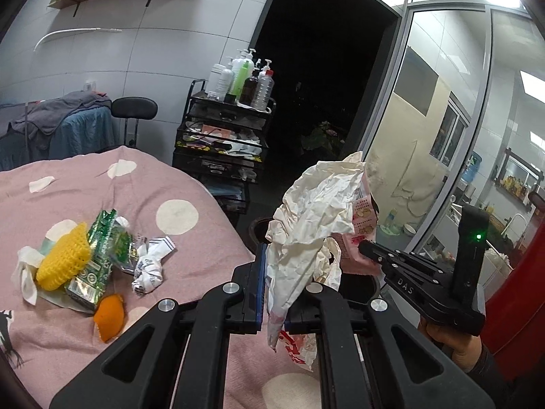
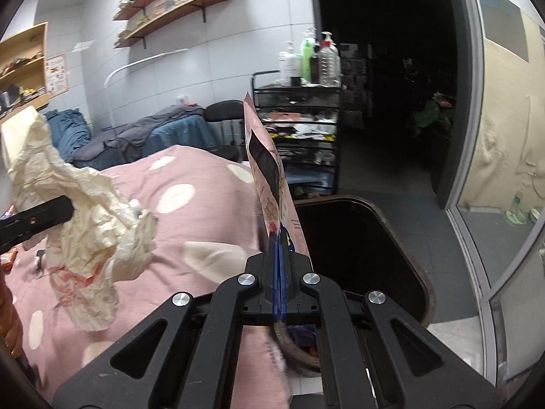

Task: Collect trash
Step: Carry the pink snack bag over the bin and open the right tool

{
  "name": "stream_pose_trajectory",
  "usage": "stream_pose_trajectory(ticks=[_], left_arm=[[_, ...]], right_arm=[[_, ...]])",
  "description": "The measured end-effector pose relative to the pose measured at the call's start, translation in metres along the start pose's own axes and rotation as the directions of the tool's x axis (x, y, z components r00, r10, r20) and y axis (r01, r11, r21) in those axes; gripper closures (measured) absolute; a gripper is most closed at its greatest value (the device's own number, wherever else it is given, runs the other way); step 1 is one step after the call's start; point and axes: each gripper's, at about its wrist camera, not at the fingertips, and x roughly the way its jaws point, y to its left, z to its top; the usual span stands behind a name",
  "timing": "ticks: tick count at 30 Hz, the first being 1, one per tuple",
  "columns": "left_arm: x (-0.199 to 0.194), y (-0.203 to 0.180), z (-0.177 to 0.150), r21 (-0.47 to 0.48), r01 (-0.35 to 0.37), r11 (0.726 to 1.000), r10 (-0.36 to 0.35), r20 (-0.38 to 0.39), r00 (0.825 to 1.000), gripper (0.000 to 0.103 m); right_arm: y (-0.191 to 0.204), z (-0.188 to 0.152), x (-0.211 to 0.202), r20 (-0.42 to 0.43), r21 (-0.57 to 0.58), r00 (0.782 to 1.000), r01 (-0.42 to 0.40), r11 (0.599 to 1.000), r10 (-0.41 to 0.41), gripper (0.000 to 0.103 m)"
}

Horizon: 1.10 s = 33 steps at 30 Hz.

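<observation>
A crumpled white paper wrapper (image 1: 313,218) is clamped in the left gripper (image 1: 272,272) at the frame's centre, while a pink snack packet (image 2: 269,184) is pinched upright in the right gripper (image 2: 277,248), just left of the dark bin (image 2: 361,248) at centre right, with more trash (image 1: 88,259) left on the pink bedspread (image 1: 190,245) at lower left.

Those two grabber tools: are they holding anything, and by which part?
Yes. The left gripper pinches a crumpled white paper wrapper near its lower end; the right gripper pinches a flat pink snack packet by its bottom edge.
</observation>
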Motion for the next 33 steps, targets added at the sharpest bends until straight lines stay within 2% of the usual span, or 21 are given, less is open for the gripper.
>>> stream_pose_trajectory(ticks=[5,13,26,28,29,30,32,33], left_arm=[[0.014,-0.012,0.001,0.020,0.022,1.000,-0.021,-0.021,1.000,0.095],[0.027,-0.023,0.003,0.035,0.045,0.998,-0.044,-0.036,0.998,0.095],[0.047,-0.032,0.004,0.041,0.053,0.998,-0.050,-0.071,0.996,0.095],[0.049,-0.032,0.005,0.039,0.057,0.998,-0.054,-0.077,0.996,0.095],[0.050,-0.032,0.005,0.038,0.058,0.998,-0.055,-0.078,0.995,0.095],[0.051,-0.032,0.005,0.038,0.059,0.998,-0.056,-0.081,0.995,0.095],[0.053,-0.033,0.005,0.042,0.060,0.997,-0.056,-0.084,0.995,0.095],[0.054,-0.033,0.006,0.043,0.060,0.997,-0.057,-0.086,0.995,0.095]], right_arm=[[-0.029,-0.003,0.031,-0.077,0.056,0.996,0.050,0.997,-0.045,0.101],[-0.066,-0.020,0.081,-0.192,0.141,0.976,0.130,0.981,-0.102,0.101],[-0.071,-0.042,0.115,-0.305,0.134,0.944,0.174,0.976,-0.126,0.100],[-0.071,-0.042,0.116,-0.311,0.139,0.943,0.171,0.975,-0.121,0.095],[-0.070,-0.041,0.117,-0.310,0.143,0.943,0.168,0.976,-0.117,0.085],[-0.069,-0.042,0.115,-0.306,0.145,0.945,0.169,0.975,-0.118,0.063],[-0.069,-0.043,0.109,-0.275,0.165,0.954,0.169,0.972,-0.119,0.036],[-0.069,-0.042,0.106,-0.266,0.174,0.957,0.168,0.970,-0.117,0.035]])
